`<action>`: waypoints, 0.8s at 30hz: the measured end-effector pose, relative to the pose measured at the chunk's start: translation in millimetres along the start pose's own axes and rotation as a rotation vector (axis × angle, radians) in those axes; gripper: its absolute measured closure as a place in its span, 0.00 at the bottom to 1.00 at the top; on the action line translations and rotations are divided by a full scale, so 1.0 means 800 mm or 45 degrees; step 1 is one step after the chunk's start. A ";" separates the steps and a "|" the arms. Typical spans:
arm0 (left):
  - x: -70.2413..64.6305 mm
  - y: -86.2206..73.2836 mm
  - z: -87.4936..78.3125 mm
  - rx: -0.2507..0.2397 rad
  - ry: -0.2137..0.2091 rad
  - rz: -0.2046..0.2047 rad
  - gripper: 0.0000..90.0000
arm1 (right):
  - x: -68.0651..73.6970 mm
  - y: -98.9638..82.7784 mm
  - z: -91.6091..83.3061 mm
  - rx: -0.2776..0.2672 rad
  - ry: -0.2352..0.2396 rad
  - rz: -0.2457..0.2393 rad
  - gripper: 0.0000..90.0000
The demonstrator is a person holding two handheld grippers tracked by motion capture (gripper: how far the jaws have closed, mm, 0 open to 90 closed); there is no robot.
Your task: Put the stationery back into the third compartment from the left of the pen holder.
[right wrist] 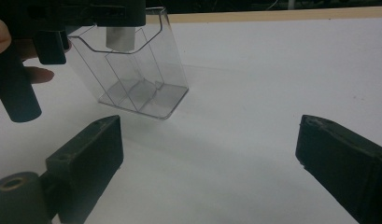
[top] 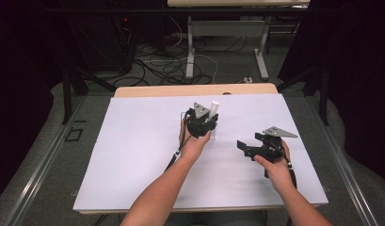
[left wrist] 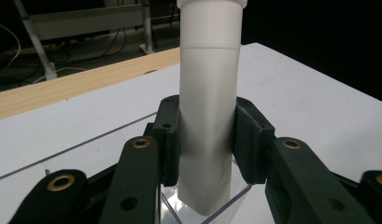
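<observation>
Mid-table, left gripper (left wrist: 205, 154) jaws clamping white tube (left wrist: 209, 93) (clear holder (right wrist: 132, 70) below), right gripper (right wrist: 212, 158) jaws wide, empty.

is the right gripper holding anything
No, the right gripper has its jaws wide apart over bare white table, with nothing between them.

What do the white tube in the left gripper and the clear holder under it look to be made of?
White tube: likely matte plastic; opaque, smooth, dull sheen, with a seam line below its cap. Clear holder: probably glossy acrylic or similar hard plastic; see-through walls and dividers, bright edge glints. The left gripper is shut on the tube, its bottom end inside the holder's rim.
</observation>
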State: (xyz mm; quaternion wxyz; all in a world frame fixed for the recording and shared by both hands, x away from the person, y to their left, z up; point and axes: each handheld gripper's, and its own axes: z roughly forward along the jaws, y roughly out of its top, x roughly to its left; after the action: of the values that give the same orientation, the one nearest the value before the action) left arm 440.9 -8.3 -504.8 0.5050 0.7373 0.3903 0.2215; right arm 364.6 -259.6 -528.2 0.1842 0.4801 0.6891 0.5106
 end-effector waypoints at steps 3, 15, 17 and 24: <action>-0.003 -0.005 0.001 -0.024 0.020 -0.013 0.73 | 0.000 0.000 0.000 0.004 0.002 -0.001 0.08; -0.003 -0.019 0.006 -0.014 0.053 -0.033 0.73 | 0.001 -0.001 0.000 0.005 0.008 -0.003 0.09; -0.003 -0.019 0.006 -0.010 0.053 -0.028 0.73 | 0.000 -0.001 0.000 0.007 0.009 -0.007 0.09; -0.002 -0.015 -0.006 -0.015 0.008 -0.047 0.58 | 0.002 -0.001 0.001 0.013 0.017 -0.006 0.09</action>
State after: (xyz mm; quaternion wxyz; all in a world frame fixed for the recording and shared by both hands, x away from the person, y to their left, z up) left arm 432.2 -4.2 -513.9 0.5120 0.7264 0.4040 0.2167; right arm 364.2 -257.9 -529.0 0.1783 0.4759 0.6940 0.5099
